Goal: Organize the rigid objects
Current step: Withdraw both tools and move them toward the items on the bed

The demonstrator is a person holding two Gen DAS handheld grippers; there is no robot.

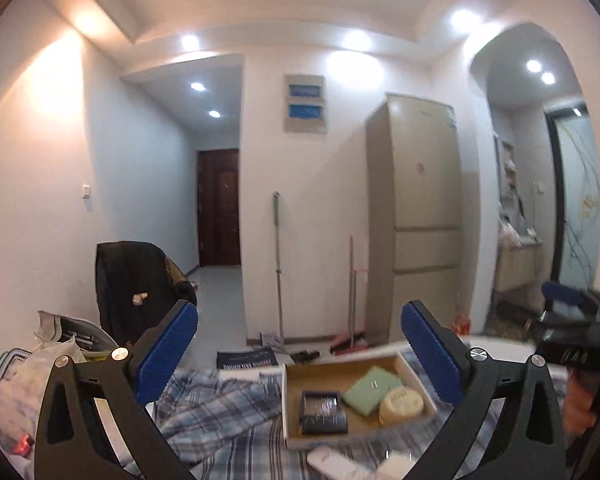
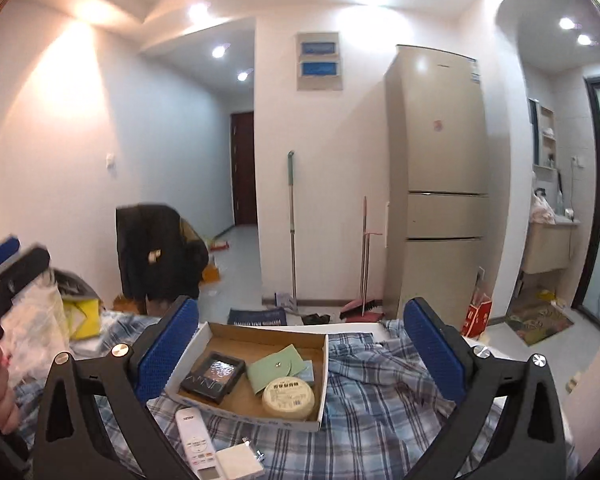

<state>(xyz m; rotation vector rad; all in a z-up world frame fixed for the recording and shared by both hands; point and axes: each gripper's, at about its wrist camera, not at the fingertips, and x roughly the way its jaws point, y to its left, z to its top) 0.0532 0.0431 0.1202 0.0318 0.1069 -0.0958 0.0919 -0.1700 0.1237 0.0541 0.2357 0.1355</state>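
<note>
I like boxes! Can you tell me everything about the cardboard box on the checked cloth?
The box is a shallow open tray of cardboard, white outside and brown inside, with no lid on it. It lies flat on the blue checked cloth. Inside are a black case, a green pouch and a round tin. A white remote lies just in front of it. No tongs touch it.

Bright ceiling spotlights glare; fisheye edges blurred
</note>
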